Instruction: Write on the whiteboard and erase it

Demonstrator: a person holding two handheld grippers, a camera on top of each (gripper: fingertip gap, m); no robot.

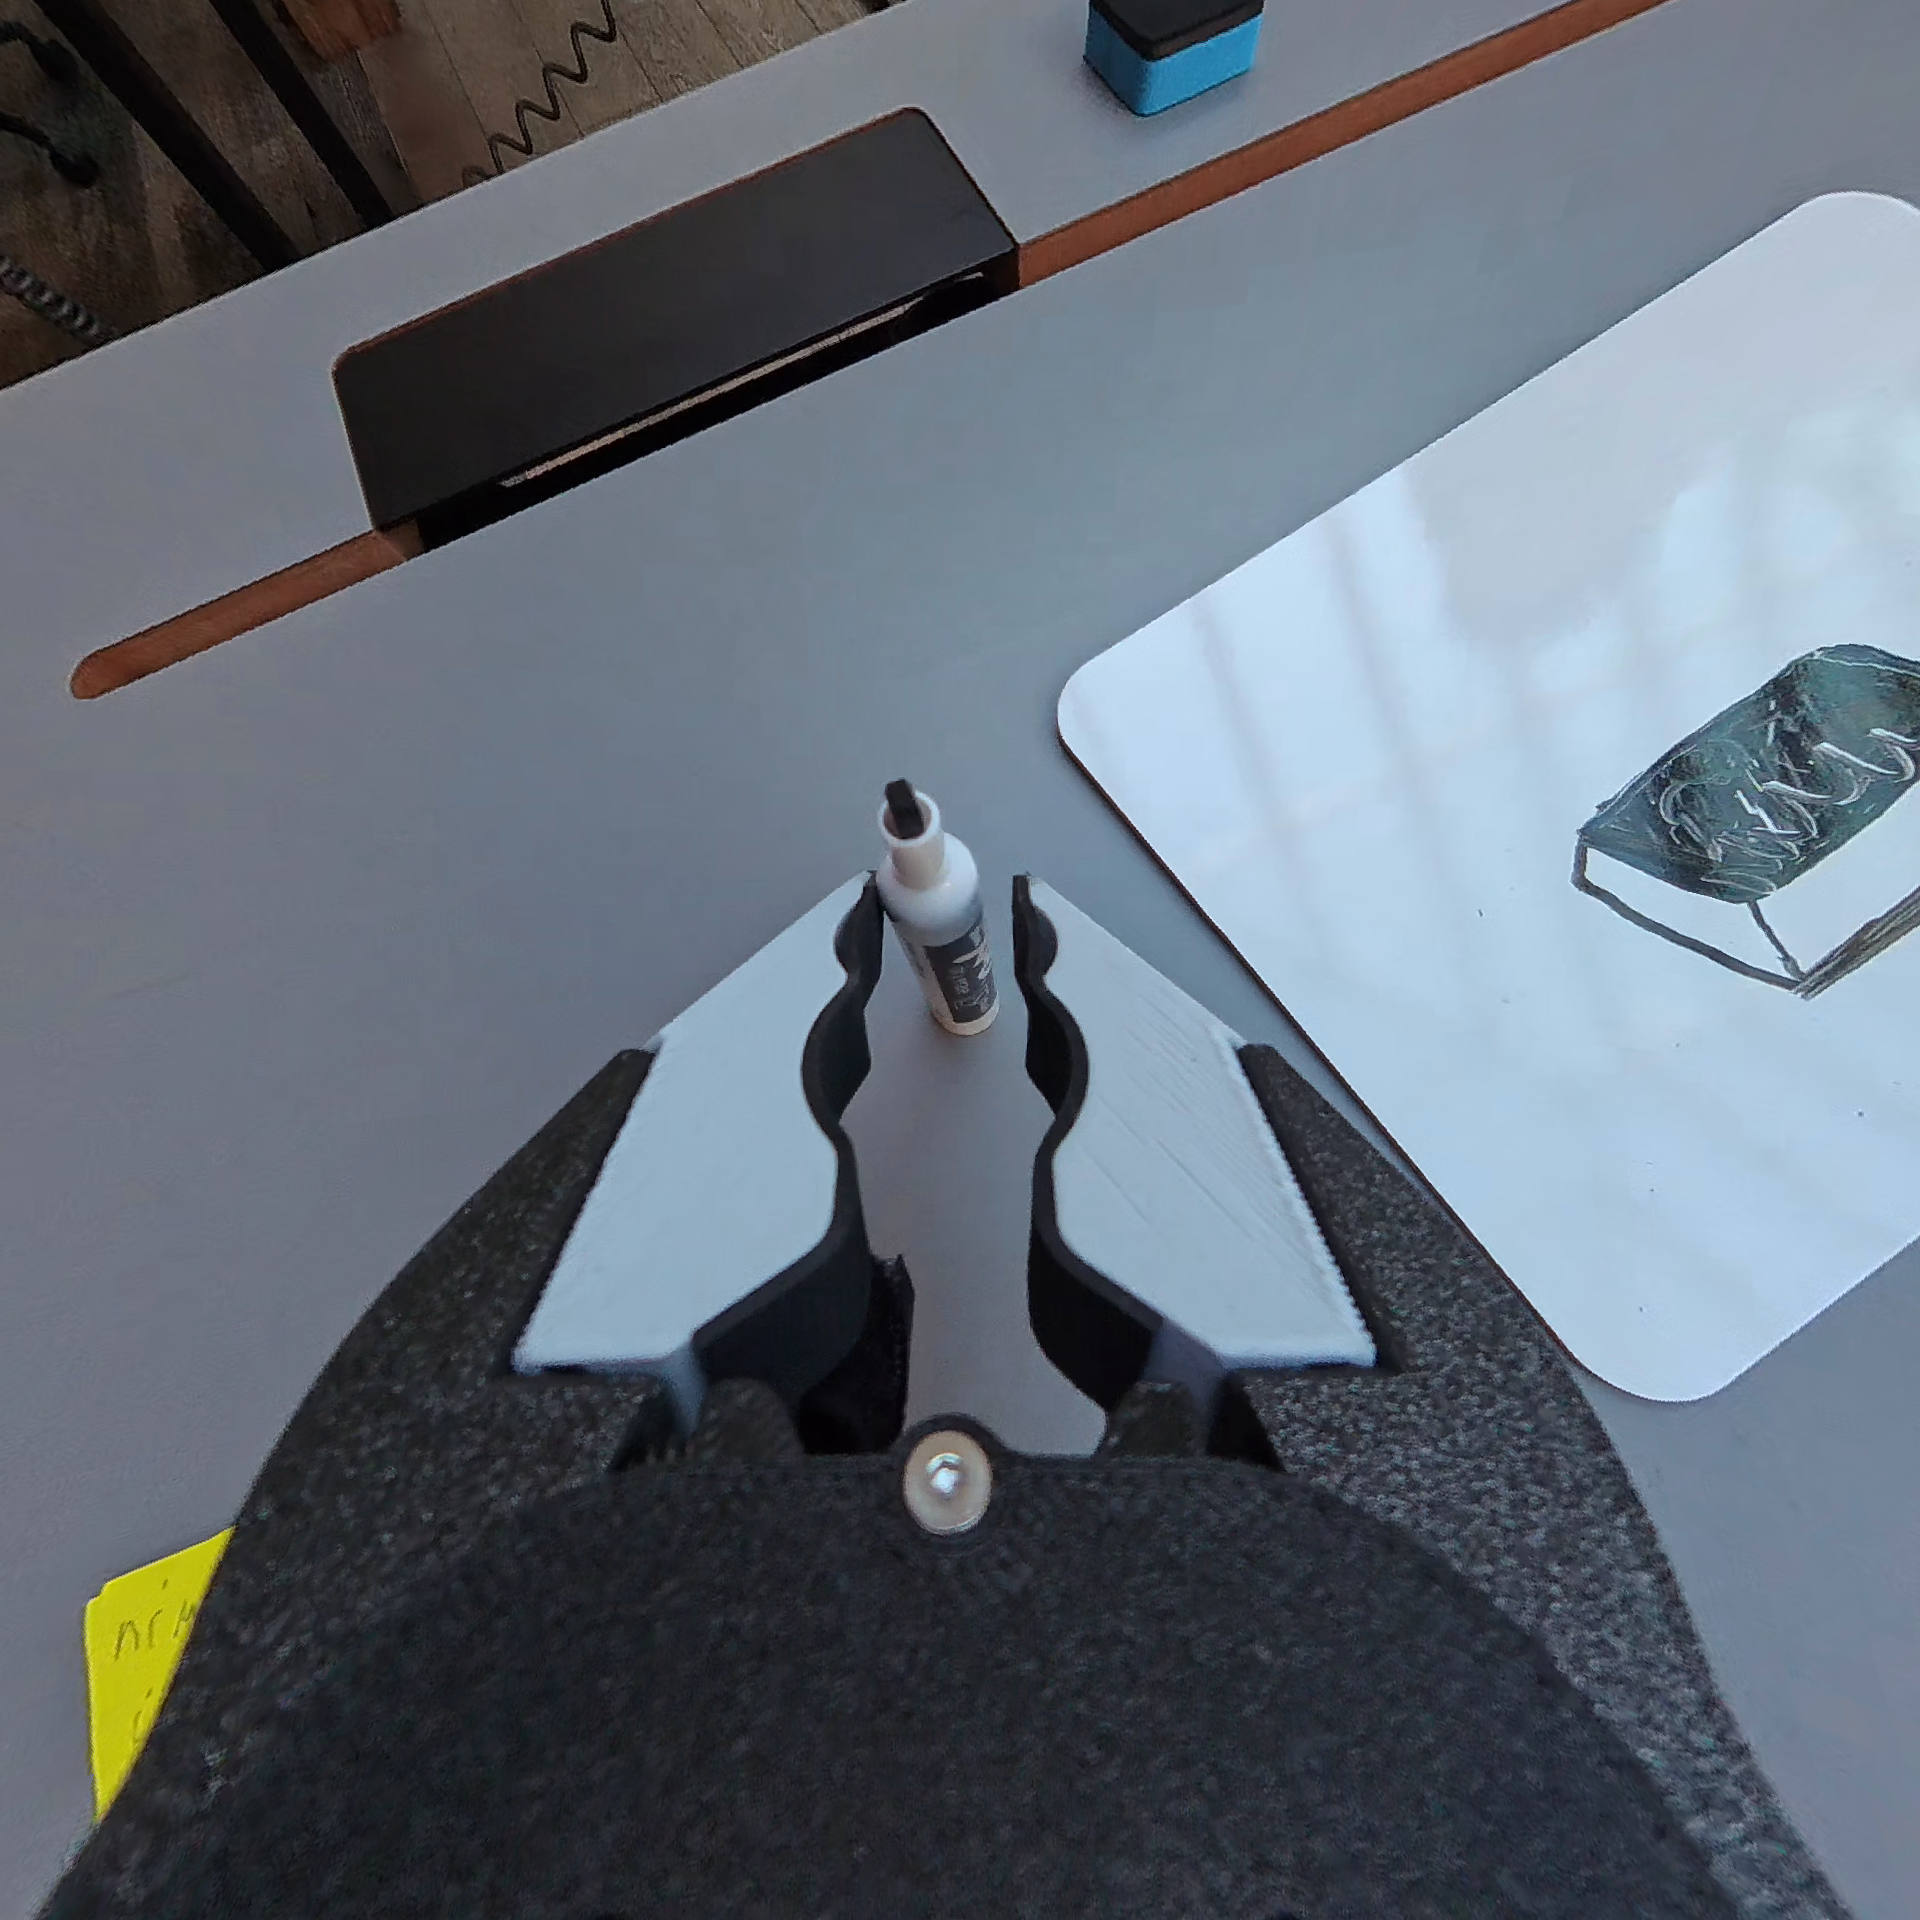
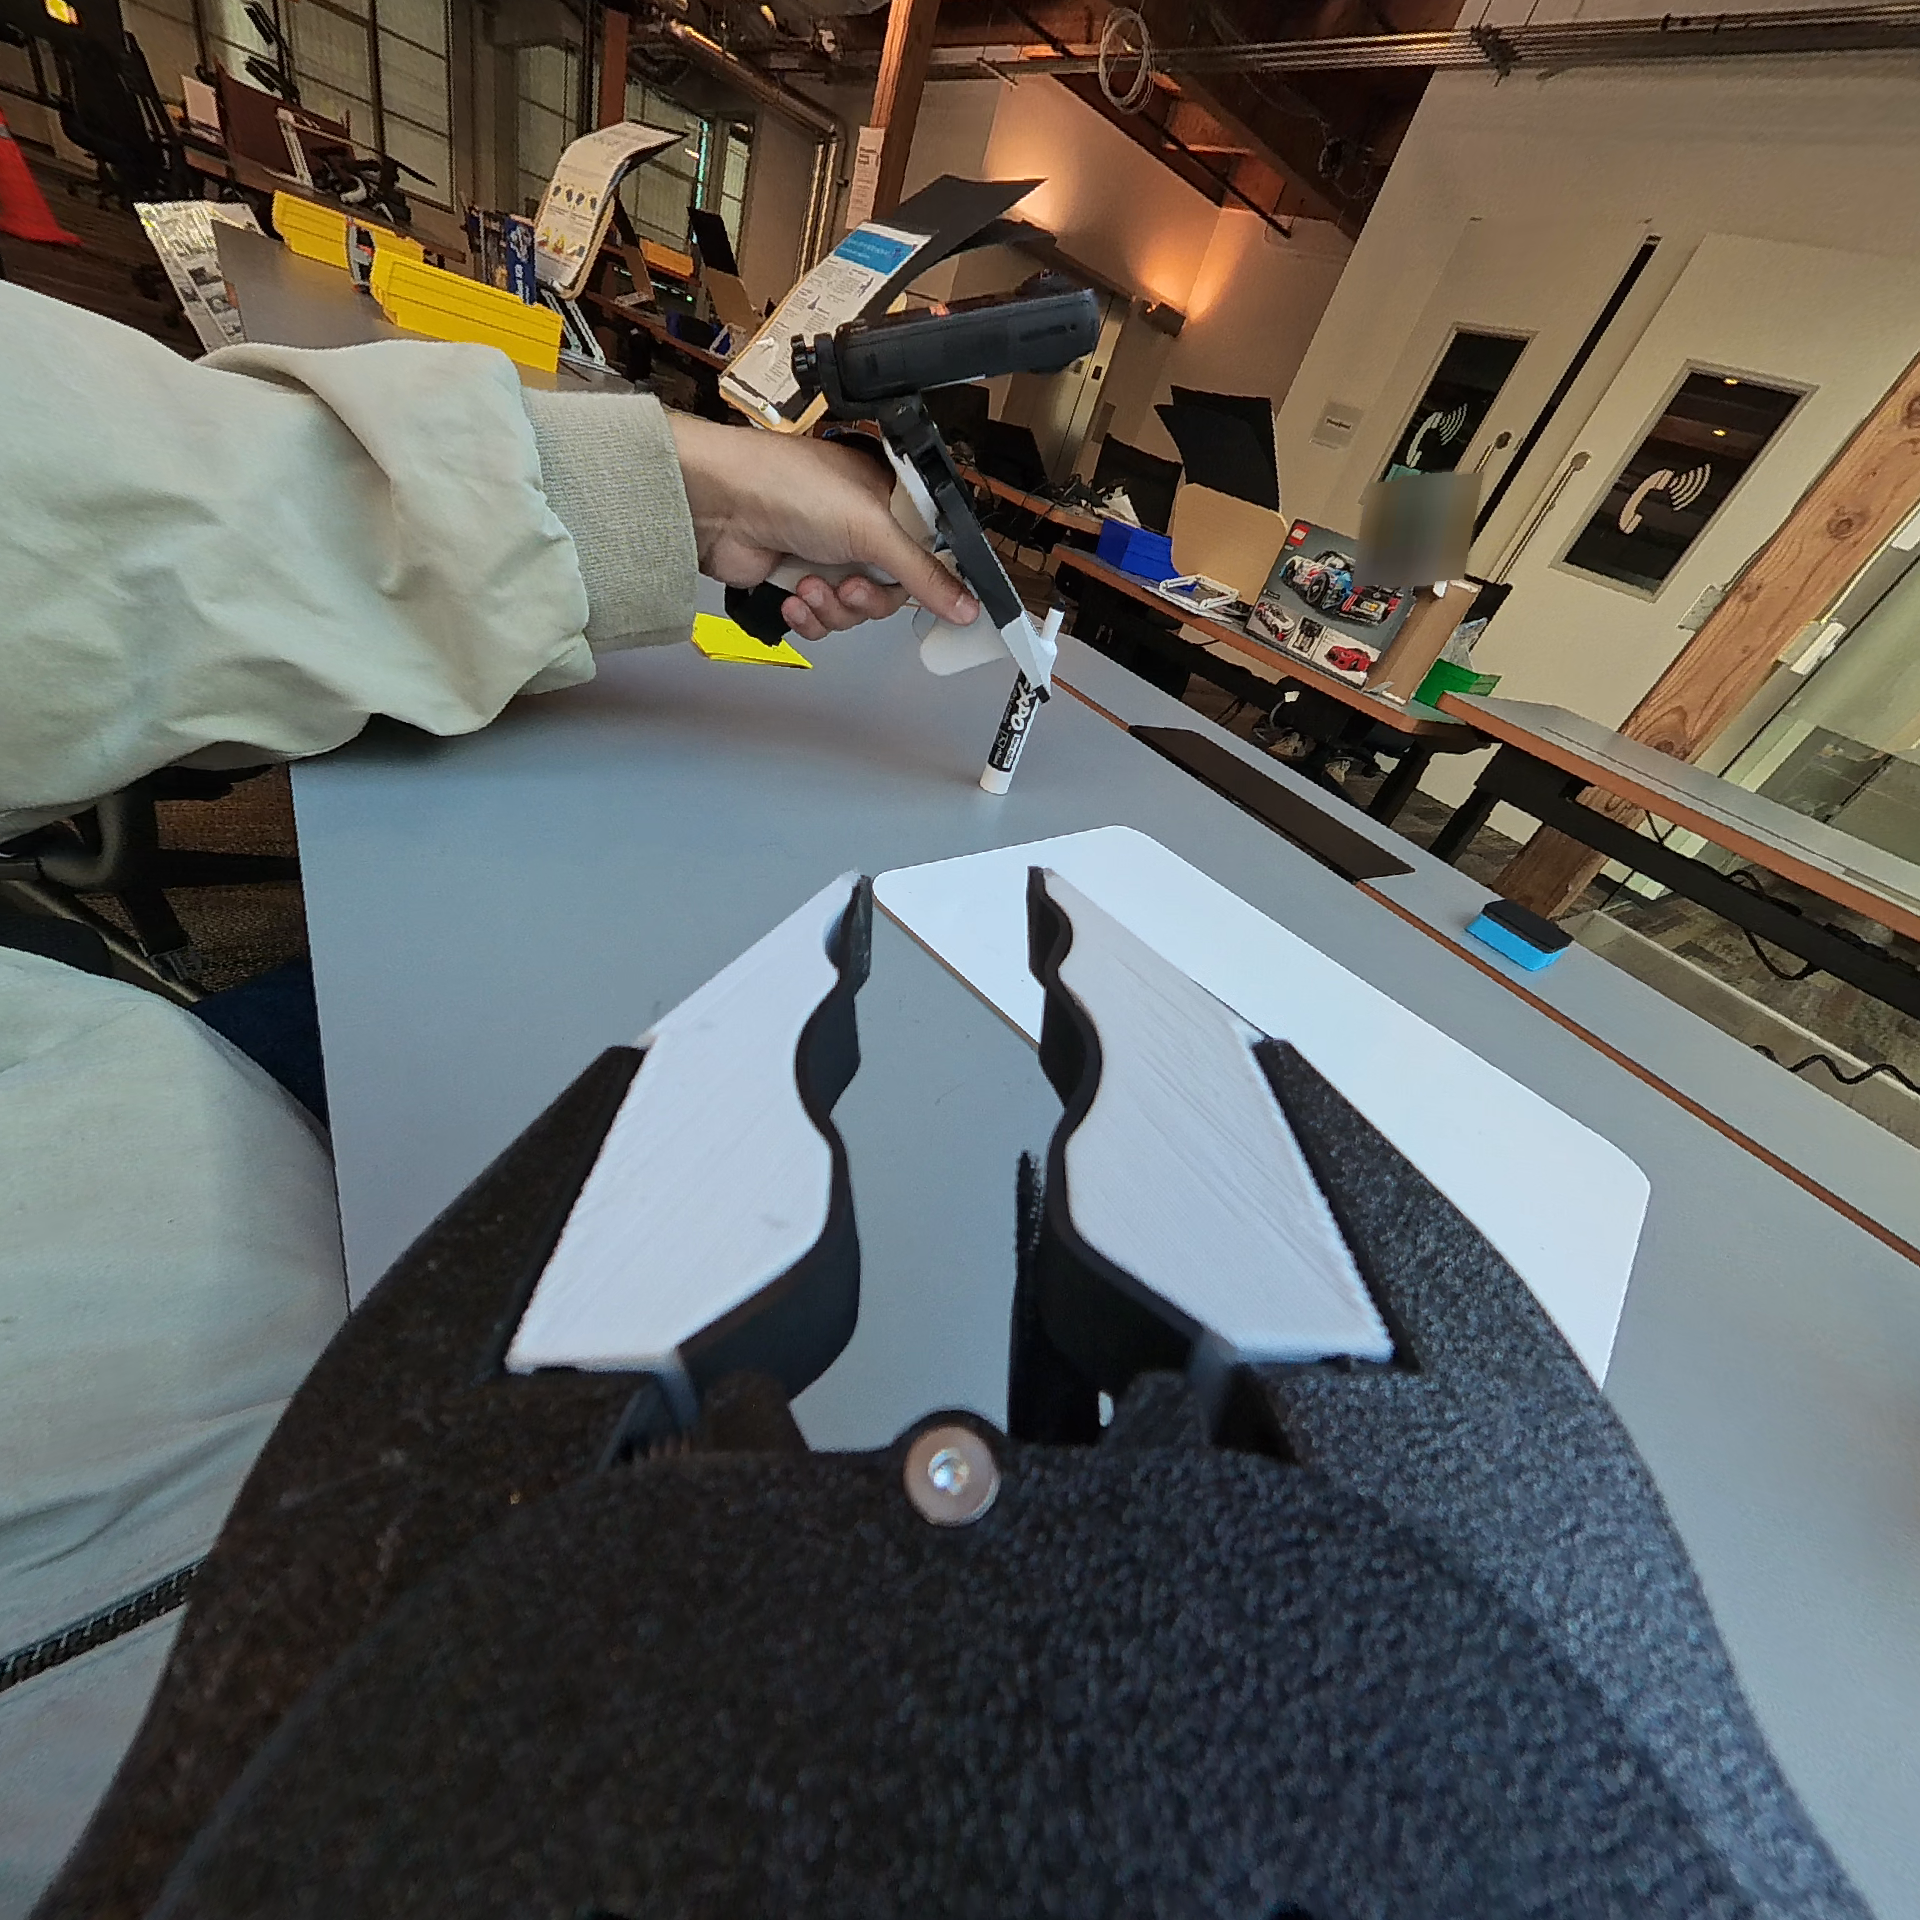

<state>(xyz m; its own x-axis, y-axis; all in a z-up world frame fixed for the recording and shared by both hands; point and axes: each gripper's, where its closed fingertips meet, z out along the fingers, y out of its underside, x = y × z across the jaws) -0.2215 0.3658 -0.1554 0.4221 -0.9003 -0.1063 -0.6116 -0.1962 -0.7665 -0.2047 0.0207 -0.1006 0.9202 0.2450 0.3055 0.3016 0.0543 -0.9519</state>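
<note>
Jaws of the left gripper (image 1: 943, 883) stand apart in the left wrist view, with an uncapped marker (image 1: 940, 935) between their tips; its barrel lies against the left pad while a gap shows on the right, so whether it is truly gripped cannot be told. The marker stands tilted, tail end on the grey table (image 1: 520, 831), nib up. A whiteboard (image 1: 1455, 831) bearing a drawn book lies to the right, a black flap (image 1: 665, 312) and a blue eraser (image 1: 1169, 52) beyond, a yellow note (image 1: 145, 1662) at lower left.

From the right wrist view, the right gripper (image 2: 948, 904) hovers with jaws parted and empty over the near corner of the whiteboard (image 2: 1351, 1039). Farther off, a hand (image 2: 821, 520) holds the left gripper (image 2: 1034, 649) about the leaning marker (image 2: 1013, 727). The eraser (image 2: 1519, 933) sits at right.
</note>
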